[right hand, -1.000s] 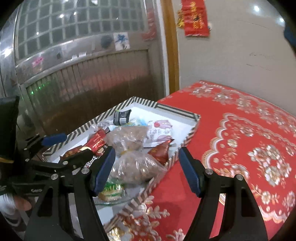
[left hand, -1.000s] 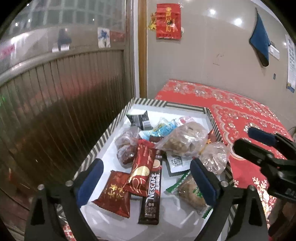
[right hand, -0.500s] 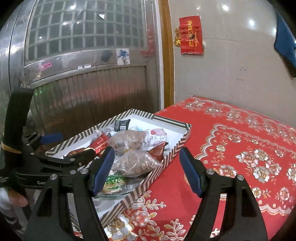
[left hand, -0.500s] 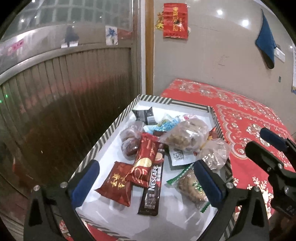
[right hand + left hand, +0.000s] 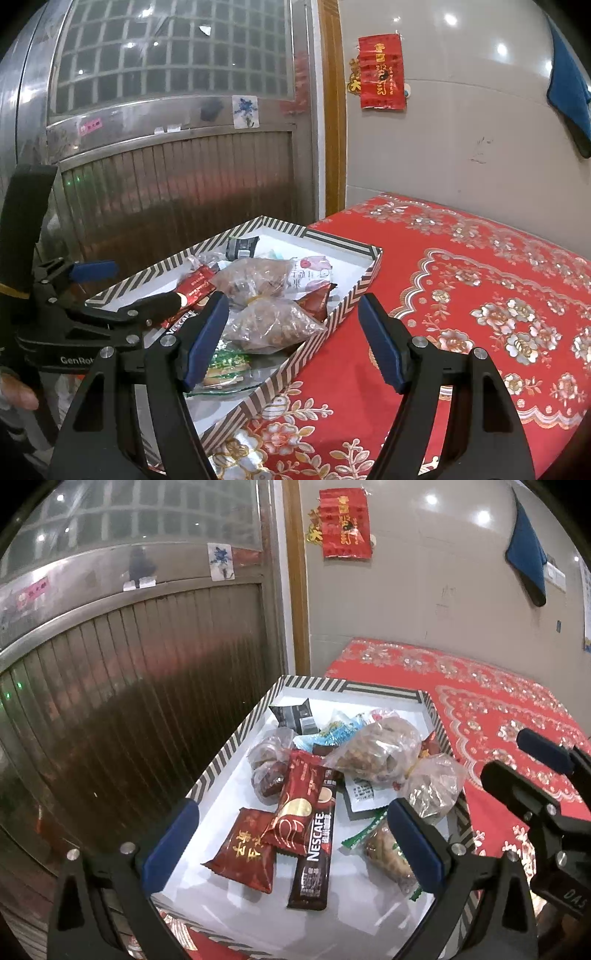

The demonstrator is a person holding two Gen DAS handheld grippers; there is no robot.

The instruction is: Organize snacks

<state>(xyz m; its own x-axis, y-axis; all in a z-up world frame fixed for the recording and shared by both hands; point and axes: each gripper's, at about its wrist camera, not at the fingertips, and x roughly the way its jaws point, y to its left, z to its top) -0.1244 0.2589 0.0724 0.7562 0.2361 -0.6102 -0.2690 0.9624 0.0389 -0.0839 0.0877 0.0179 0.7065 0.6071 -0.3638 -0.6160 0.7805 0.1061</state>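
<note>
Snacks lie heaped in the striped box (image 5: 236, 738) at the table's left edge: red packets (image 5: 243, 853), a Nescafe stick (image 5: 314, 853), clear bags (image 5: 376, 753). We see none on the red cloth (image 5: 480, 295), so gathering looks done and only tidying is left. Our left gripper (image 5: 288, 845) has just been opening and hangs wide above the packets, holding nothing. Our right gripper (image 5: 291, 336) stands open and empty too.

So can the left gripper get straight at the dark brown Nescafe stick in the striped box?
Probably yes: the left gripper is open above the Nescafe stick, whose near end lies bare.
</note>
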